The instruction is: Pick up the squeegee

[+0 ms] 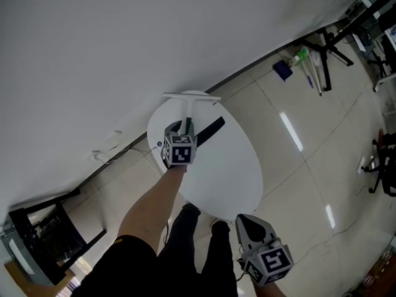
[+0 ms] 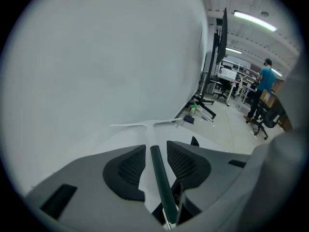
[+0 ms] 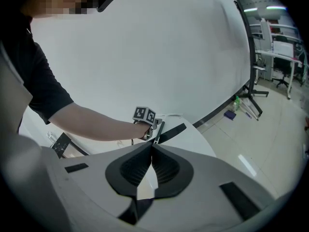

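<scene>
Squeegee looks light, stiff and skinny, so the left gripper, fingers open astride its dark handle, seems well placed; right gripper fingers closed, empty.

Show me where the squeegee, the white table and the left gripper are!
squeegee (image 2: 156, 166), left gripper view, on its dark handle.
table (image 1: 232, 166), head view, on its bare white top.
left gripper (image 1: 185, 126), head view, midway between its fingertips.
</scene>
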Available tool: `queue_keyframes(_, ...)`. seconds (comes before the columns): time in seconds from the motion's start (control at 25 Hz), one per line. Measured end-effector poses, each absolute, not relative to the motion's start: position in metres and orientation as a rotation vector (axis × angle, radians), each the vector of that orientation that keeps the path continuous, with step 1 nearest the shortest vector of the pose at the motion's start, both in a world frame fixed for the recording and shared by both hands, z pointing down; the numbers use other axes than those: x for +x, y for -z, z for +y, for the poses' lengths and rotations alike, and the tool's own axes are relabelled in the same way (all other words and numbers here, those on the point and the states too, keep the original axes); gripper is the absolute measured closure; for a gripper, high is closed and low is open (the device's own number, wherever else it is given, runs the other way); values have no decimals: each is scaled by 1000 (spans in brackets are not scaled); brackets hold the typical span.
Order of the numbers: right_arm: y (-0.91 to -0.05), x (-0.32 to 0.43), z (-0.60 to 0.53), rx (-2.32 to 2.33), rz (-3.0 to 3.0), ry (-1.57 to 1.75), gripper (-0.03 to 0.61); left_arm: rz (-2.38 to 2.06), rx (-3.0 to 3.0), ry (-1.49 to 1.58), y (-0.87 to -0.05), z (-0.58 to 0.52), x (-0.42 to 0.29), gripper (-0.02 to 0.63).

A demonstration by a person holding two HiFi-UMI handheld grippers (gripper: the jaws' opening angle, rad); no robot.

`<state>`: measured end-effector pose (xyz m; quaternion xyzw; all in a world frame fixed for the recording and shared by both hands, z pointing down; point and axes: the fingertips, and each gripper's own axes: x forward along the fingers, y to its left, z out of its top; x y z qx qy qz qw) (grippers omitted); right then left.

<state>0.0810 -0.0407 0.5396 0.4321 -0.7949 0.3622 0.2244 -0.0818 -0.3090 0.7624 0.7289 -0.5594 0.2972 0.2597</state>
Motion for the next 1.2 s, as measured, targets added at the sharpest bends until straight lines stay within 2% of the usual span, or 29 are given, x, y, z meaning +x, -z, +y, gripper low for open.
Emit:
queue_keyframes(0.56,-568,85,-33,1203,-2143,-1062,574,-1491,1911,-875,-811,-327,-73,470)
queue_keyframes(0.72,-567,88,-33,1209,-2146,-1061,574,-1499,1893,-884,-813,-327,-74,501)
queue_keyframes(0.96,-554,89,-36,1202,-2178,-1039,574,-1535,1937,-860,-785,-325,-82,517)
queue_keyframes(1.2,-522,90,-34,1206,-2262,-979,574,-1556,2002,-836,-718,-291,-93,518)
